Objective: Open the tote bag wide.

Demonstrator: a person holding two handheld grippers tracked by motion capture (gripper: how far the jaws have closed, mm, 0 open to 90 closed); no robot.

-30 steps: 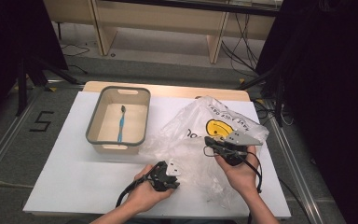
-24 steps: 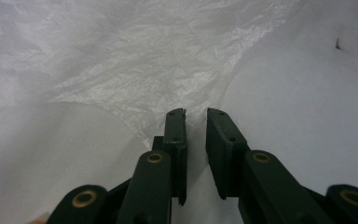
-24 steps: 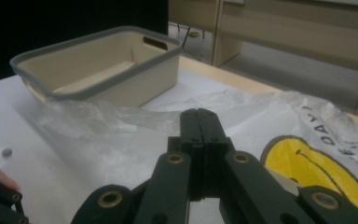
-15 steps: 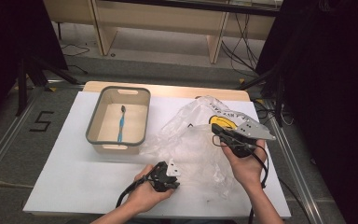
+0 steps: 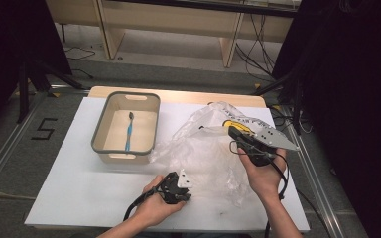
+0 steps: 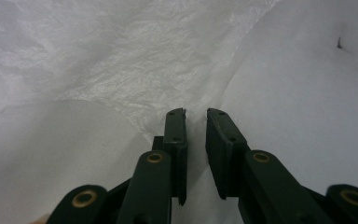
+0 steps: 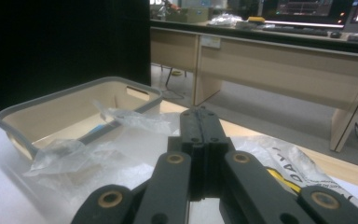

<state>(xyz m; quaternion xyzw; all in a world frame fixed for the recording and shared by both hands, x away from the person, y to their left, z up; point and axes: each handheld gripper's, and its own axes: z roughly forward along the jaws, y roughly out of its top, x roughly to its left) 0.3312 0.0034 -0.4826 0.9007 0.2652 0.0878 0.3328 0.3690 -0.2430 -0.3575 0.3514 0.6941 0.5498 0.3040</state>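
**Bag lifted at the right**

The toothbrush [image 5: 128, 131] was left lying in the beige bin [image 5: 99, 132]. The left gripper [image 5: 181, 186], jaws slightly parted, was kept low on the plastic bag [image 5: 203, 153]. The right gripper [image 5: 212, 128], jaws pressed together on the film, had been raised since the earlier frame.

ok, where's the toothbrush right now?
High view: the blue toothbrush lies inside the beige bin at the table's left, just left of the crumpled plastic bag.

High view looks down on the table [image 5: 79, 198]; both gripper views sit low, sharing the plastic bag [image 5: 203, 153].
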